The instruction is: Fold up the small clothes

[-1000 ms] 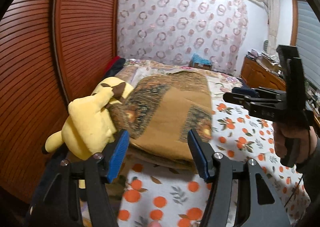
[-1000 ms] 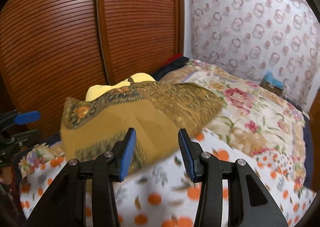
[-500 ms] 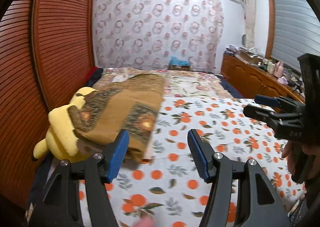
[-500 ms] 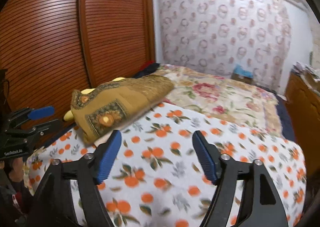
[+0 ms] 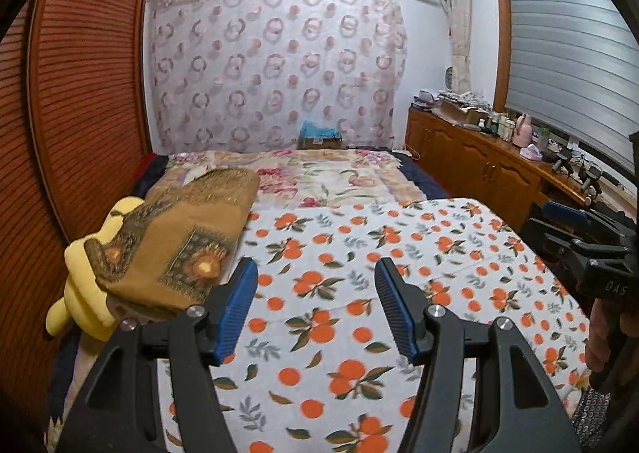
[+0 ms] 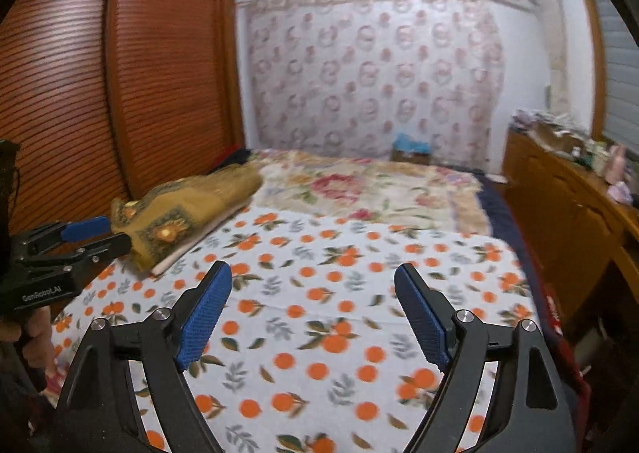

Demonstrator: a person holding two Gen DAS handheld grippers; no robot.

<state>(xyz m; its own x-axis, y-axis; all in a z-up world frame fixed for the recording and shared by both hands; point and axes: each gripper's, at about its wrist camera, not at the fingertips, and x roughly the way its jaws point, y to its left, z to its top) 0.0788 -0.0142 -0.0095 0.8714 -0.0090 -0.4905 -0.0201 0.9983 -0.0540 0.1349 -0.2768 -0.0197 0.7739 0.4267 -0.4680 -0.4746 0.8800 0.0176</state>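
A folded ochre patterned cloth (image 5: 179, 237) lies at the bed's left edge, partly over a yellow plush toy (image 5: 86, 293). It also shows in the right wrist view (image 6: 187, 205). My left gripper (image 5: 315, 293) is open and empty, held back over the orange-print sheet (image 5: 399, 273), right of the cloth. My right gripper (image 6: 313, 305) is open and empty over the same sheet (image 6: 339, 293). Each gripper shows at the edge of the other's view: the right one (image 5: 575, 229), the left one (image 6: 76, 241).
A floral quilt (image 5: 339, 177) covers the far half of the bed. Slatted wooden wardrobe doors (image 5: 80, 93) stand along the left. A wooden sideboard (image 5: 479, 165) with bottles and clutter runs along the right under a window blind.
Both grippers have pulled back and away from the folded cloth, which now rests on the bed at the left. The right gripper's jaws have opened wider.
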